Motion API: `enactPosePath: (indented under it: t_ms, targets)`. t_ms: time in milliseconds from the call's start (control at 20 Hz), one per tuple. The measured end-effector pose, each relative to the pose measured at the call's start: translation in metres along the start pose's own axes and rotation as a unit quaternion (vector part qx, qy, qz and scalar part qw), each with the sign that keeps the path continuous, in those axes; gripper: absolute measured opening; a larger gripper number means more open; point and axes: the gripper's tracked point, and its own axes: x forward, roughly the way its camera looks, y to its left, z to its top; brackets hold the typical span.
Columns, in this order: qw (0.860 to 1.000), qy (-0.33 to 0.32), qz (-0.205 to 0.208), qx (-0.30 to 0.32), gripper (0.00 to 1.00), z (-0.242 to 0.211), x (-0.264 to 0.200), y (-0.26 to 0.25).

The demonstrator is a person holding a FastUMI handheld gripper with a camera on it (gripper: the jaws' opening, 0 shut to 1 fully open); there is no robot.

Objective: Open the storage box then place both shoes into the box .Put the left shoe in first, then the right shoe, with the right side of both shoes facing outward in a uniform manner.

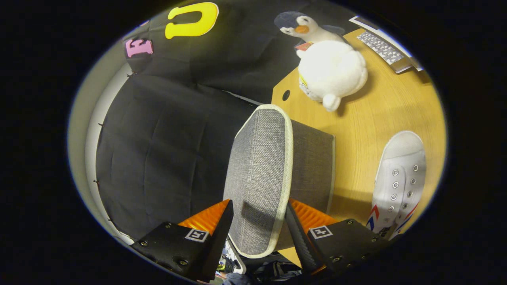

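While you are gripping the storage box's lid [259,178], your claw [257,225] is standing low in the frame with both fingers pressing on the grey fabric panel, one on each face, so it is closed on the lid at a narrow gap. You are holding the lid raised on edge, most likely because the box has to be opened before any shoe goes in. Just behind the lid, at centre frame, the darker grey body of the storage box [313,166] is sitting on the bench [380,107]. To the lower right of the frame, beside the box but apart from it, a white shoe [398,182] with metal eyelets and red and blue stripes is lying toe away from you, waiting its turn; whether it is the left or the right one, you cannot tell from here. Farther off, in the upper right, a plush penguin [328,63] is resting on the pale wooden bench, and beyond it a keyboard [380,47] is lying near the far edge. Black cloth is hanging across the left and top.
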Motion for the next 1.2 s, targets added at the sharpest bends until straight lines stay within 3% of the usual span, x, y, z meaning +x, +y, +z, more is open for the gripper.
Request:
enactPosePath:
  t_ms: [50, 100, 150, 200, 300, 800, 1200]
  targets:
    - [1.000, 0.001, 0.004, -0.014, 0.77, 0.001, -0.001, 0.006]
    - [0.999, -0.009, -0.024, -0.022, 0.77, 0.008, -0.007, 0.000]
    - [0.999, -0.014, -0.033, -0.014, 0.50, 0.012, -0.007, -0.005]
    - [1.000, -0.011, -0.016, 0.001, 0.23, 0.013, -0.006, 0.003]
    - [1.000, -0.012, -0.006, 0.008, 0.23, 0.017, -0.003, 0.011]
    - [0.996, 0.002, 0.047, -0.077, 0.23, 0.031, 0.014, 0.115]
    - [0.986, 0.020, 0.080, -0.145, 0.23, 0.035, 0.074, 0.206]
